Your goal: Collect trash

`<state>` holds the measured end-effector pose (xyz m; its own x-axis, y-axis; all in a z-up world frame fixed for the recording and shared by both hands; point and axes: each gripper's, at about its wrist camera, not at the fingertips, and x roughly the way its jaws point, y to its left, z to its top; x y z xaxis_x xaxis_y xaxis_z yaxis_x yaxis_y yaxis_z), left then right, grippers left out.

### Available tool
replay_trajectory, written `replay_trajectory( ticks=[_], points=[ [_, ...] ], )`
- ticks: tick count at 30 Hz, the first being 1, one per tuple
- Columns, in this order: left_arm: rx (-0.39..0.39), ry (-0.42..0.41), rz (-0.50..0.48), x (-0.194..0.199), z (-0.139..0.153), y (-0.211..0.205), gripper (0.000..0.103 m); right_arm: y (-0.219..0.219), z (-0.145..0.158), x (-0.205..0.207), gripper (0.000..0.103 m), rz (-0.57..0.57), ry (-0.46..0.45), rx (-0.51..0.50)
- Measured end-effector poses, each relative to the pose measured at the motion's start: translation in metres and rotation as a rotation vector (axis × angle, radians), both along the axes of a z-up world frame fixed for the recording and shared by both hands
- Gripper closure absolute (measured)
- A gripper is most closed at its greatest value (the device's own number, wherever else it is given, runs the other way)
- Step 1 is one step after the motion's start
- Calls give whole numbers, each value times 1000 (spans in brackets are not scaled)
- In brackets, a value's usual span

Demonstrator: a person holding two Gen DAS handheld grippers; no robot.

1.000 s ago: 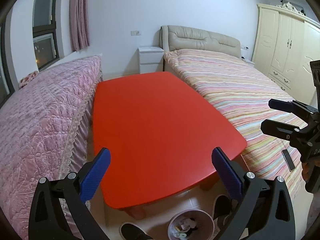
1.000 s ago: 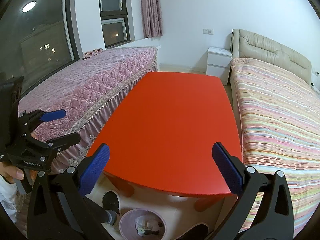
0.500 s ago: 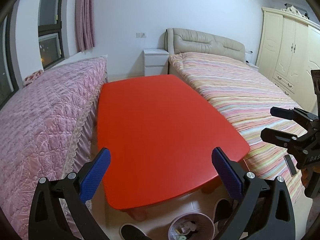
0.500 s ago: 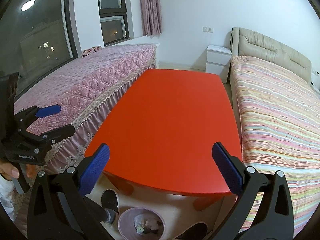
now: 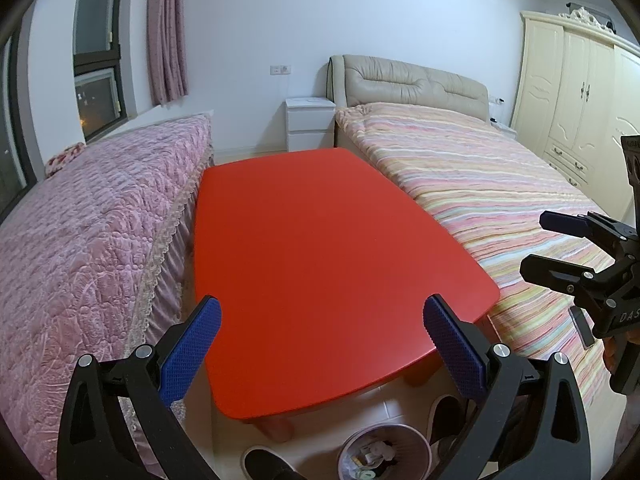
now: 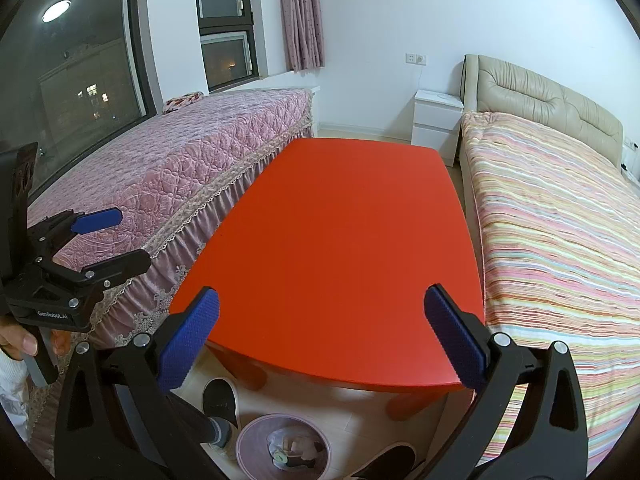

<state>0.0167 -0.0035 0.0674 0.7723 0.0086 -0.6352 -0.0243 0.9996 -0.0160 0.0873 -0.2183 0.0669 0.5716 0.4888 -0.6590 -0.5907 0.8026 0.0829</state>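
Trash [image 6: 286, 450] lay in the round pink plastic bin [image 6: 256, 434] below the bare red table [image 5: 320, 248]; both grippers, left [image 5: 320, 344] and right [image 6: 320, 334], had lifted slightly, jaws spread, empty — collection looked finished.

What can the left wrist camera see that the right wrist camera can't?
Only the left wrist view shows the cream wardrobe and a dark flat object lying on the striped bed.

Only the right wrist view shows the big dark window with a lamp reflected in it, and a hand holding the left gripper.

Both show the red table, the pink quilted bed, the white nightstand and the bin with trash on the floor. Both grippers are open and empty.
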Motion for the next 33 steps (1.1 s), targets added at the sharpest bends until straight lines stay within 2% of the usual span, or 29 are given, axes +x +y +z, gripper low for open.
replay_trajectory(
  ticks=[33],
  points=[
    [-4, 18, -3, 3, -5, 1, 6, 0, -3, 0, 3, -3, 4, -2]
  ],
)
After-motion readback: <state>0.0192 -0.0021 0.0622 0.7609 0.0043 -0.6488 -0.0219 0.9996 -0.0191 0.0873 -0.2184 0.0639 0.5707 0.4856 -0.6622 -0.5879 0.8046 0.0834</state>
